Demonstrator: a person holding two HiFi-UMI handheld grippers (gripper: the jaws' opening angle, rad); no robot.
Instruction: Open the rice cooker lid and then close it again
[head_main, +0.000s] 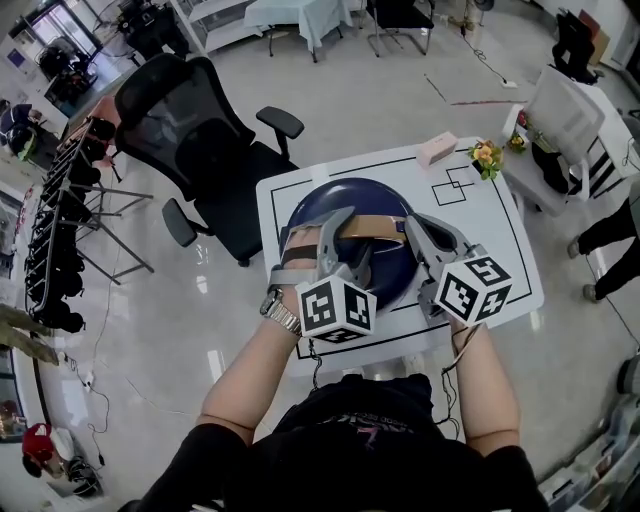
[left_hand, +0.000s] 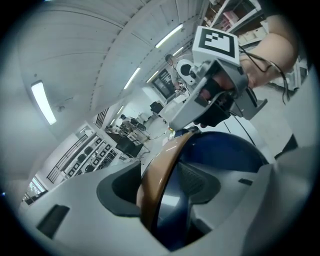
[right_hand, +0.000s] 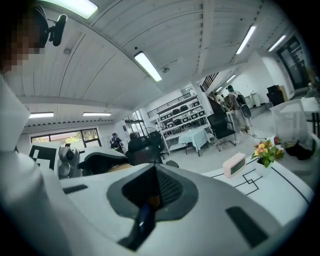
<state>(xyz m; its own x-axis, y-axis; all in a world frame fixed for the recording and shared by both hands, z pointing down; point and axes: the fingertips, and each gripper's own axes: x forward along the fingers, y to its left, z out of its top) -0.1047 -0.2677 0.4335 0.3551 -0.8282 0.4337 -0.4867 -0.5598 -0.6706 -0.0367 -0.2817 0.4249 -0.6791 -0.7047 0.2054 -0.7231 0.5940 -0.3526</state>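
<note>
While a black office chair (head_main: 190, 130) stands at far left, the white table (head_main: 500, 230) with black line markings carries the dark blue rice cooker (head_main: 330, 200) at its middle, lid down, tan handle (head_main: 375, 227) lying across the top; left gripper (head_main: 318, 230) clamped around the handle's left end; right gripper (head_main: 415, 228) pressed together, holding nothing, at the handle's right end; pink box (head_main: 437, 149) and flowers (head_main: 486, 156) at the table's far right
</note>
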